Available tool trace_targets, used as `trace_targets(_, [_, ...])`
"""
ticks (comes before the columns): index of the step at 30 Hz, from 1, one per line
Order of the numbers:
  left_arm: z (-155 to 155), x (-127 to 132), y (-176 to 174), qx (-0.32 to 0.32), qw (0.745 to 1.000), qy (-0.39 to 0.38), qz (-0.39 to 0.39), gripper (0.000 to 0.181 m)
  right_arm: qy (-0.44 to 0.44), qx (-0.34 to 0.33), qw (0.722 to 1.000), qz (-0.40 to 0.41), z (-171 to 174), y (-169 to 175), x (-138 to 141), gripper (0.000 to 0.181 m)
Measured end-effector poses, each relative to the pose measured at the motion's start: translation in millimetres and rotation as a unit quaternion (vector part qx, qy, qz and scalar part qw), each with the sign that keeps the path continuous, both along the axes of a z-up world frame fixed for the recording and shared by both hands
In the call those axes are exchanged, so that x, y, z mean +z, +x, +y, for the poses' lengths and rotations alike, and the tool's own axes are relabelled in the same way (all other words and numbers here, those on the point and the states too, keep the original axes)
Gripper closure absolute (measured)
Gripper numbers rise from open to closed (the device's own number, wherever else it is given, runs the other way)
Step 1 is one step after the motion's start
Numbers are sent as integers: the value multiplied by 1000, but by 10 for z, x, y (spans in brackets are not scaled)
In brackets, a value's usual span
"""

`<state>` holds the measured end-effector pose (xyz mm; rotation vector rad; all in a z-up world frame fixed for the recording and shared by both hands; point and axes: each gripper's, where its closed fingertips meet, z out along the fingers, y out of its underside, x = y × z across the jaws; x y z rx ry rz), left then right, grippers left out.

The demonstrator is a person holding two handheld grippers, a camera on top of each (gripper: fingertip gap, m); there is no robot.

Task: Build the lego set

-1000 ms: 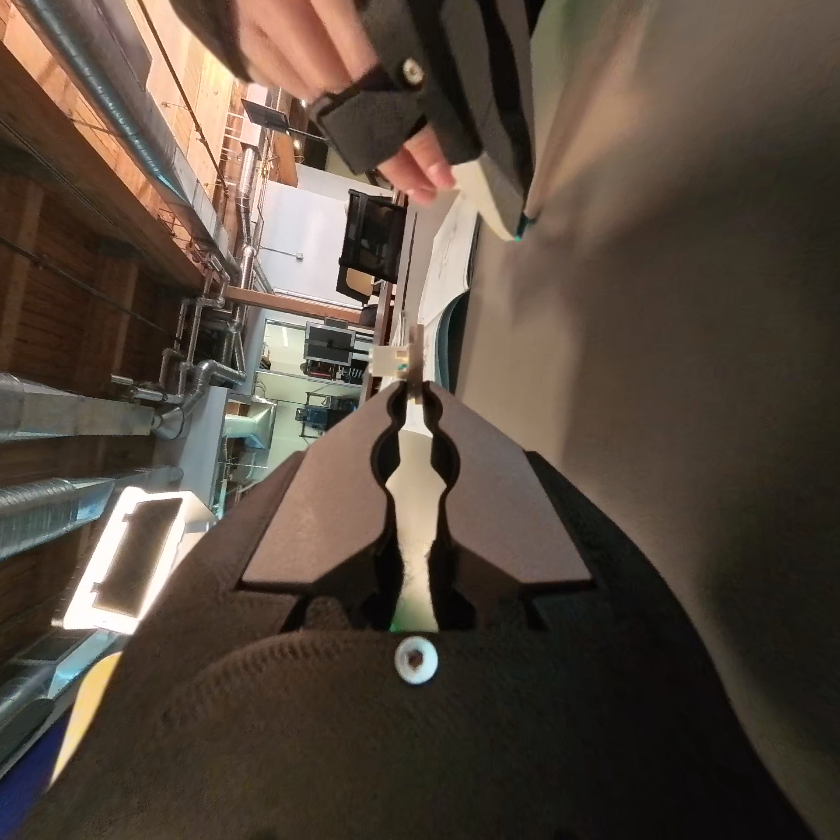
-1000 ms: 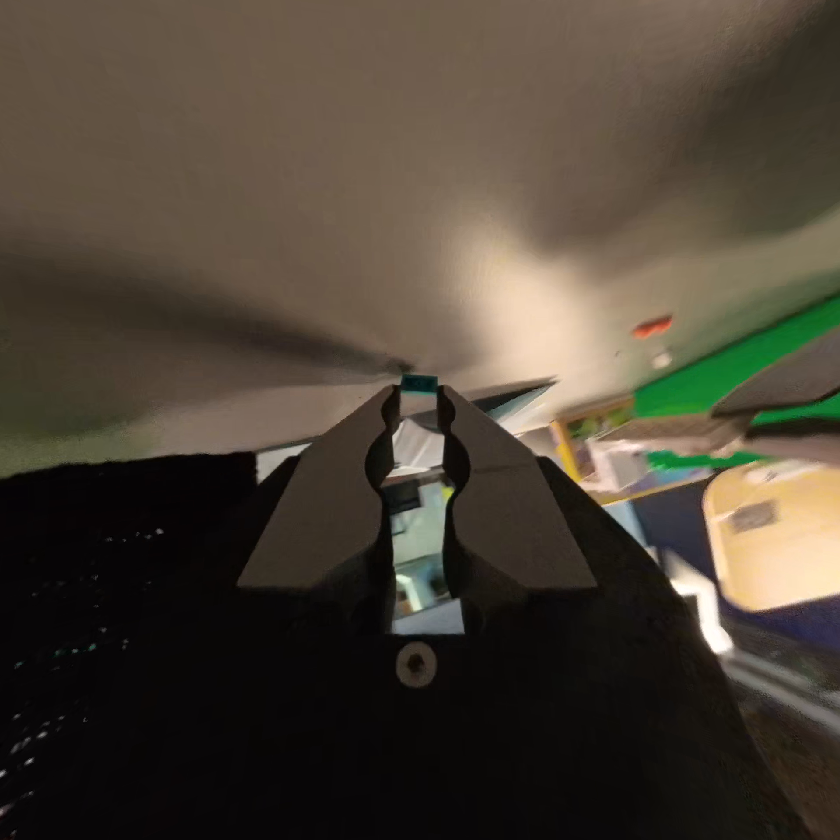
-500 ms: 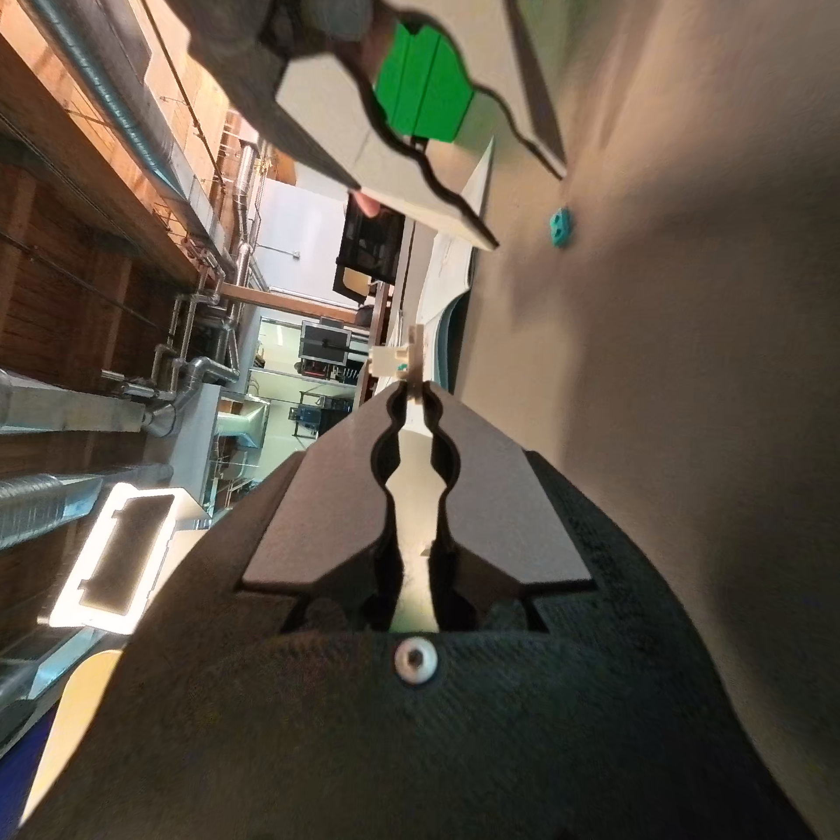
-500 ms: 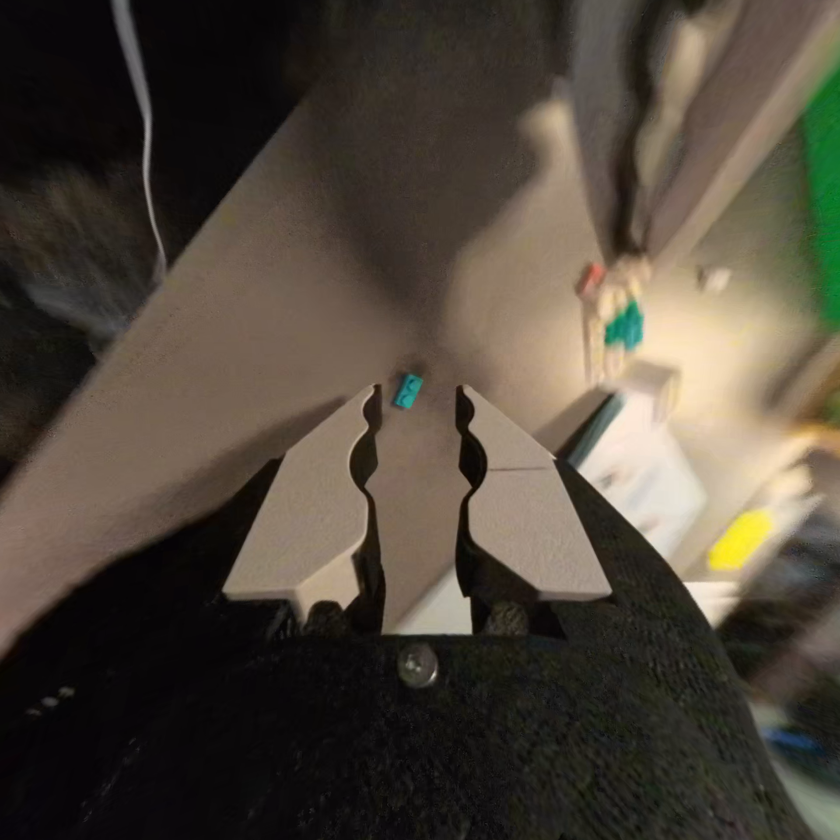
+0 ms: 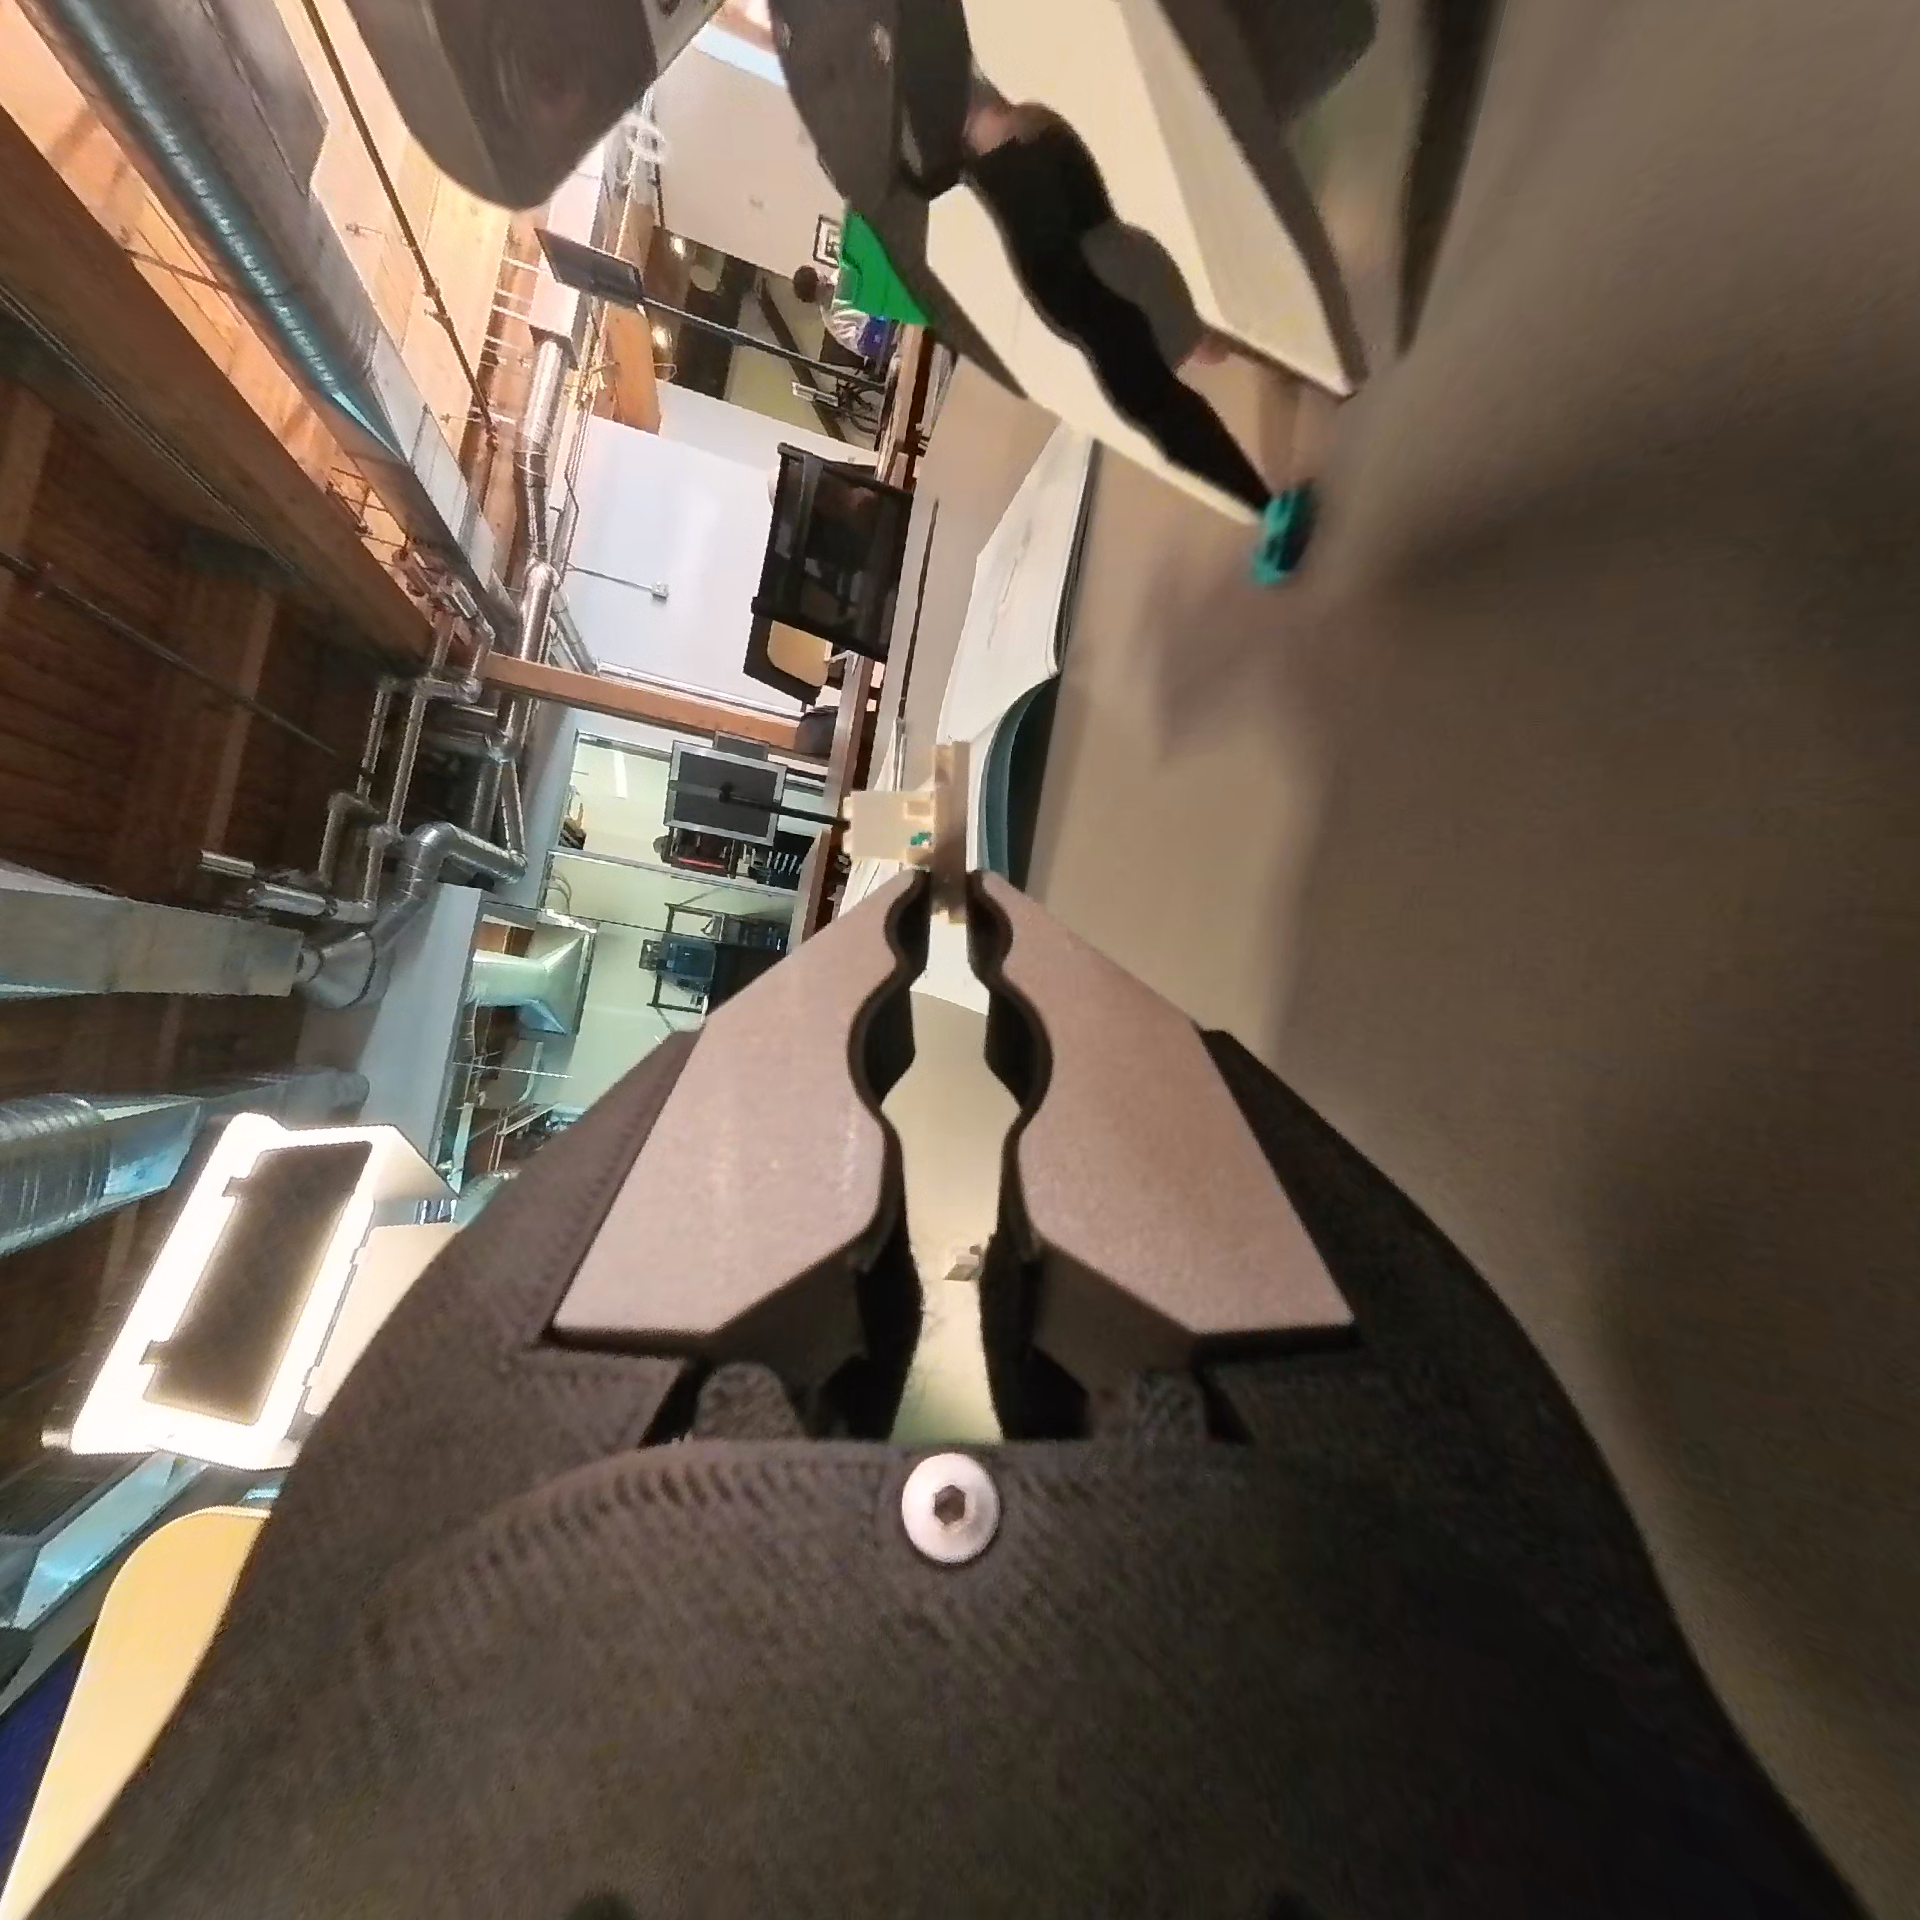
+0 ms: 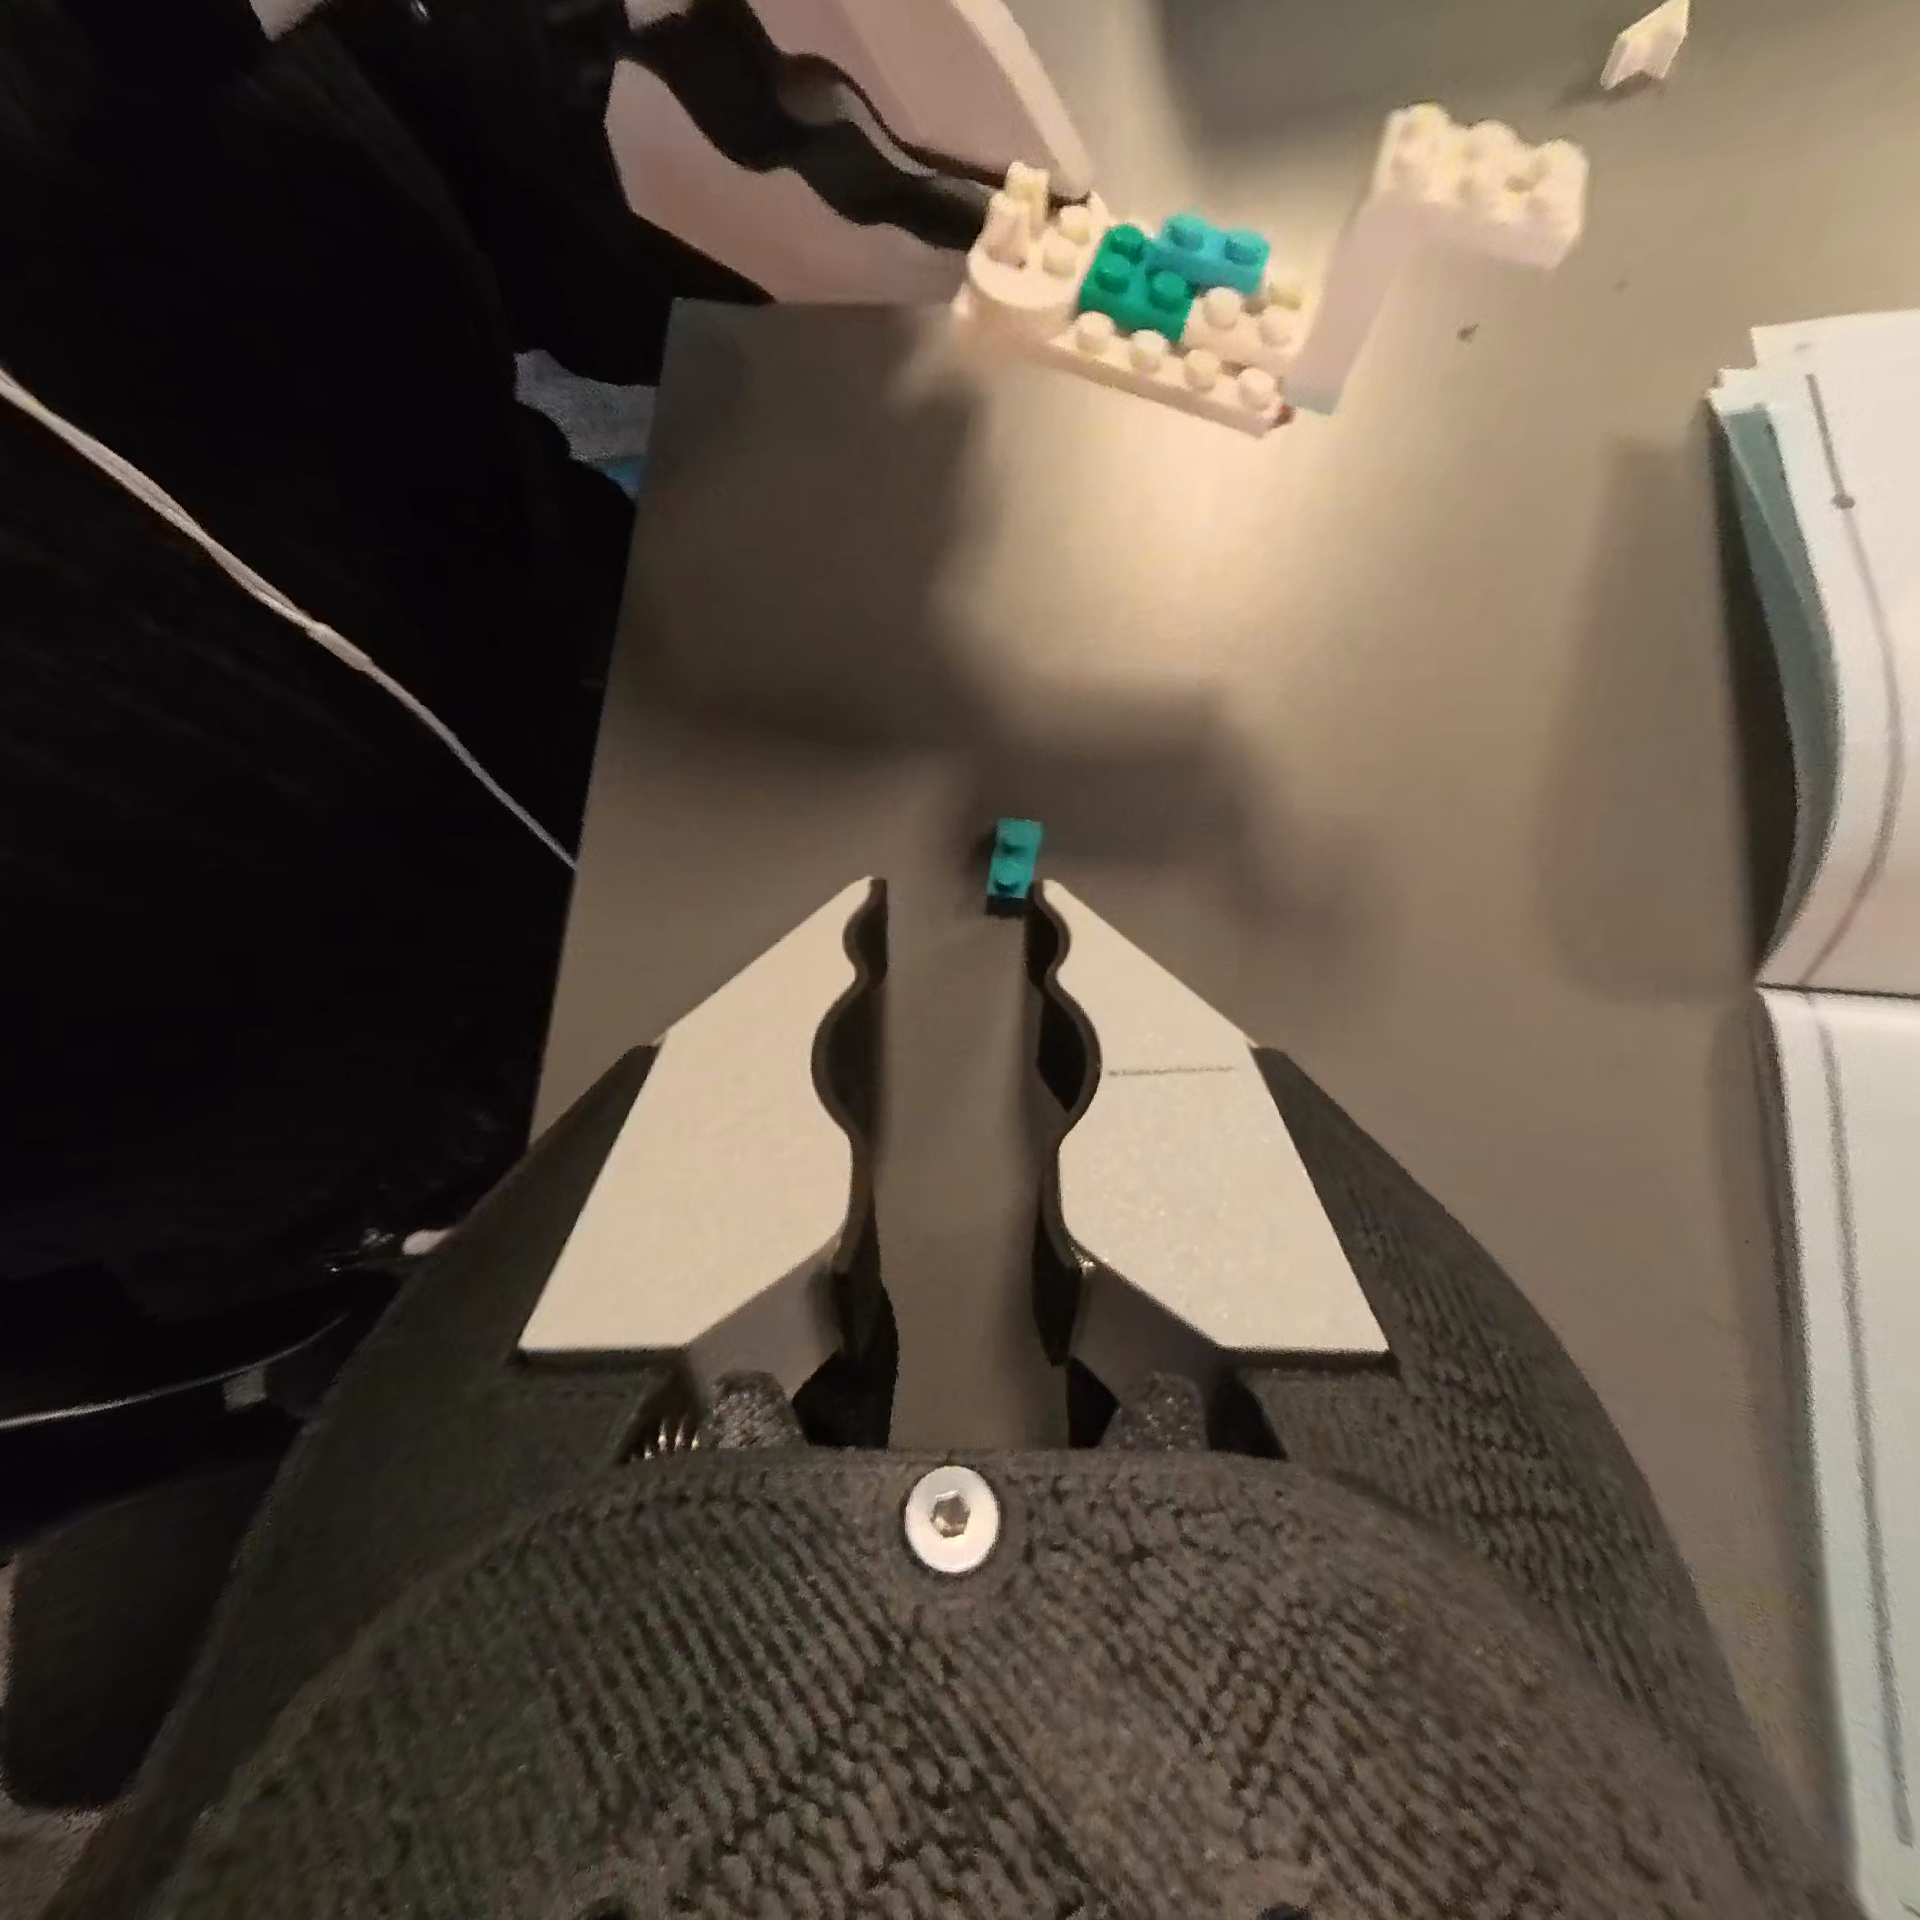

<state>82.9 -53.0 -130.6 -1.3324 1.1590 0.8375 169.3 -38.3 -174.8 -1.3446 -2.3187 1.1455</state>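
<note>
Lego model (image 6: 1164, 301), white with teal bricks, clamped by its plate edge in left gripper (image 5: 943, 883) above grey table (image 6: 1351, 727). Loose teal brick (image 6: 1012, 865) lies flat on table just off right gripper (image 6: 956, 894), jaws apart. Tiny, light, hard, slick; best pinched across long sides.

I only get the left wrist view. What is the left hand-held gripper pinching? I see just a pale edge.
Observer: The left hand-held gripper pinches a white studded plate carrying a green brick and a teal brick.
Operator: Has the right one gripped the small teal piece?
Observer: No. The right hand-held gripper is open; the small teal piece lies on the table by its right fingertip.
Operator: Anything else on the build?
Observer: A taller white block at its far end.
</note>
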Motion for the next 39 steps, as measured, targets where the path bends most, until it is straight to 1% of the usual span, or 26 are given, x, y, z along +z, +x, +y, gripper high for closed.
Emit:
trace_targets(3, [-1, 8, -3, 2, 1000, 1, -4, 176, -13, 24, 1000, 3, -196, 8, 7, 154])
trace_targets(5, [-4, 7, -5, 3, 1000, 0, -5, 176, -2, 40, 999, 22, -284, -25, 34, 154])
trace_targets(8, [-10, -3, -3, 4, 1000, -2, -3, 176, 57, 36, 996, 65, -182, -122, 44, 156])
trace_targets(10, [-15, -7, 4, 3, 1000, -3, -3, 176, 75, 34, 994, 73, -125, -150, 22, 155])
trace_targets(15, [-21, -7, 3, 7, 1000, -3, -3, 176, 58, 11, 997, 45, -103, -165, -29, 155])
trace_targets(19, [-22, -23, 12, 8, 1000, -7, -3, 176, 67, -27, 996, 49, -68, -177, -8, 156])
trace_targets(23, [-30, -29, 30, 6, 1000, -8, -2, 176, 51, -65, 996, 44, -105, -166, -27, 157])
trace_targets(26, [-32, -28, 35, 7, 1000, -9, -2, 176, 43, -89, 994, 51, -93, -180, -25, 161])
trace_targets(34, [-33, -57, 68, 8, 1000, -12, 8, 176, 87, -99, 989, 68, -106, -213, -34, 168])
trace_targets(36, [-37, -55, 91, 5, 1000, -11, 9, 176, 99, -103, 987, 76, -64, -248, 11, 168])
trace_targets(37, [-41, -50, 102, 3, 1000, -9, 10, 176, 93, -110, 986, 86, -40, -287, 86, 167])
trace_targets(39, [-51, -46, 129, -2, 1000, -6, 13, 176, 61, -132, 984, 107, -1, -397, 326, 167])
